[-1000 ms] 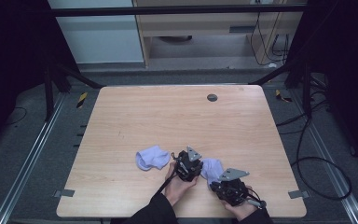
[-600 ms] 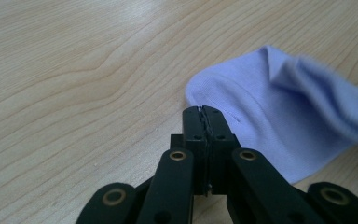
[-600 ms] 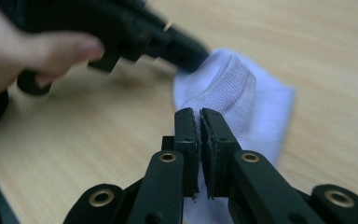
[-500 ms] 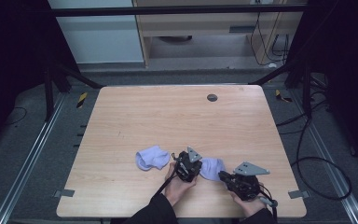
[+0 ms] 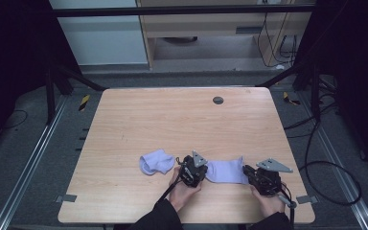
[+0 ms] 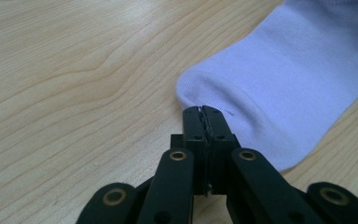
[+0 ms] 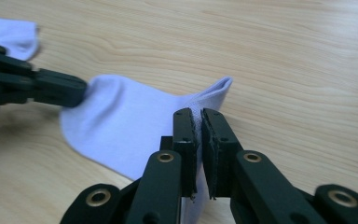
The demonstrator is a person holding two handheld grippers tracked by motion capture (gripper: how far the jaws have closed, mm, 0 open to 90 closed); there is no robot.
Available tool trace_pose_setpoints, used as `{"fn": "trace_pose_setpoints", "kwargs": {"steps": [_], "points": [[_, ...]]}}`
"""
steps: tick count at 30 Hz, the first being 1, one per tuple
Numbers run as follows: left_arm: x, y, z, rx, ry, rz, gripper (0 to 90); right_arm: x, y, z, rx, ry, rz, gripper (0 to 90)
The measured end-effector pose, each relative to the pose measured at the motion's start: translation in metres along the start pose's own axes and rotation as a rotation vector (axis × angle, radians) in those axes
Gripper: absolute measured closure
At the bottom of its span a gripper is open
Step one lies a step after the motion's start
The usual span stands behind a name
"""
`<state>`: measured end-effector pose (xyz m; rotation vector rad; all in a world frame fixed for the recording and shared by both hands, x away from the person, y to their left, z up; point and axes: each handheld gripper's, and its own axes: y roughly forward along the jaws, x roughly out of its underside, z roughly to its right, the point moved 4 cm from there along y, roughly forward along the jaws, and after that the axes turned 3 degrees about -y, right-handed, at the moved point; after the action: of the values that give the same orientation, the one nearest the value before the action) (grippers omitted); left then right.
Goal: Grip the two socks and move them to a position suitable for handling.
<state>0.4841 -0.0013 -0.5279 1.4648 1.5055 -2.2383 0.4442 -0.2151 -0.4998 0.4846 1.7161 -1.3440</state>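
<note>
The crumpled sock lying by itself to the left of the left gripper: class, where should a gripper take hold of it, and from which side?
Probably the crumpled sock is best pinched at its upper right lobe, coming in from the right. That end lies nearest the left gripper, and the bunched cloth there rises off the table, giving the jaws a fold to close on.

place: lab | signs: wooden table (image 5: 182, 120) in black frame (image 5: 182, 10), floor cables (image 5: 316, 158), floor rails (image 5: 28, 163)
</note>
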Motion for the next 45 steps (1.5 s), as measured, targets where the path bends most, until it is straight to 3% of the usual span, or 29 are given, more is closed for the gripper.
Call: {"fn": "trace_pose_setpoints", "kwargs": {"steps": [6, 9, 13, 14, 18, 19, 23, 30, 32, 37, 41, 45], "points": [[0.001, -0.001, 0.0, 0.007, -0.008, 0.004, 87.8, 0.003, 0.004, 0.01, 0.091, -0.003, -0.033, 79.3], [0.001, -0.003, -0.001, 0.011, -0.013, 0.01, 80.9, 0.002, 0.004, 0.014, 0.128, -0.01, -0.02, 74.2], [0.001, -0.01, -0.002, 0.019, -0.015, 0.031, 74.0, 0.0, 0.002, 0.015, 0.129, -0.009, 0.013, 71.6], [0.0, -0.016, -0.005, 0.018, -0.012, 0.04, 71.4, -0.002, -0.001, 0.015, 0.119, -0.011, 0.042, 70.4], [-0.003, -0.03, -0.012, 0.018, -0.004, 0.058, 65.2, -0.004, -0.003, 0.013, 0.098, -0.015, 0.06, 67.7], [-0.004, -0.039, -0.018, 0.023, -0.009, 0.068, 63.2, -0.005, -0.004, 0.009, 0.078, -0.011, 0.062, 67.3], [-0.004, -0.053, -0.029, 0.033, -0.023, 0.083, 58.8, -0.013, -0.007, 0.001, 0.048, -0.026, 0.093, 65.6], [-0.005, -0.094, -0.067, -0.05, -0.023, 0.117, 54.3, -0.027, -0.012, -0.008, 0.011, -0.028, 0.143, 63.3], [-0.004, -0.098, -0.071, -0.059, -0.024, 0.121, 53.2, -0.031, -0.012, -0.011, 0.003, -0.034, 0.154, 62.5], [0.011, -0.13, -0.101, -0.117, -0.038, 0.143, 51.9, -0.042, -0.009, -0.023, -0.044, -0.05, 0.158, 60.8], [0.024, -0.141, -0.113, -0.145, -0.054, 0.139, 51.5, -0.05, -0.001, -0.038, -0.079, -0.087, 0.149, 61.0], [0.047, -0.152, -0.131, -0.179, -0.087, 0.125, 51.5, -0.057, 0.009, -0.053, -0.119, -0.118, 0.134, 61.7]]}}
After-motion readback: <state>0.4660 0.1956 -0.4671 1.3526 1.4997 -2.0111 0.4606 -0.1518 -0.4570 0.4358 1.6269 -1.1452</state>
